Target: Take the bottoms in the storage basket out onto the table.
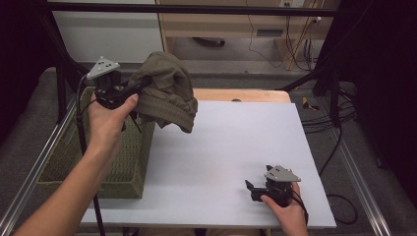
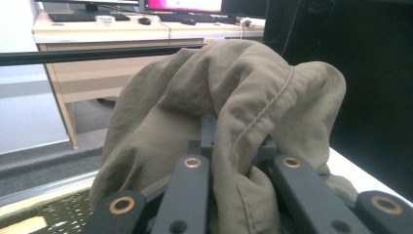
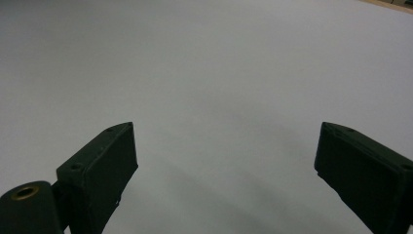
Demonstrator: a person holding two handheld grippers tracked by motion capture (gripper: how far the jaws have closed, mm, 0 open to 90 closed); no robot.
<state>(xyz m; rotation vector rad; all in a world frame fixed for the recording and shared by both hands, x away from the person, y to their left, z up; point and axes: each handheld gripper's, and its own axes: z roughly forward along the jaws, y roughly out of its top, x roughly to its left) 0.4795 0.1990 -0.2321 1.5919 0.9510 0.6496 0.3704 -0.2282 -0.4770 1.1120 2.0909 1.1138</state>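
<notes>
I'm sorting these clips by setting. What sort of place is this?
Probably a lab or office workroom: a white table inside a black frame, loose cables on the floor, and a desk with keyboards and monitors behind it.

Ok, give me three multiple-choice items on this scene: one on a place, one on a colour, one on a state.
1. Where does the woven basket stand?
A. table's left side
B. table's right side
C. on the floor

2. What colour is the crumpled cloth garment?
A. red
B. olive green
C. white

3. How do the right gripper's jaws stand?
A. shut on the garment
B. shut on the basket
C. open, nothing between them

Answers: 1 A, the high view shows it at the white table's left edge; 2 B, olive in both views; 3 C, bare table shows between them, while the left gripper clamps the garment.
</notes>
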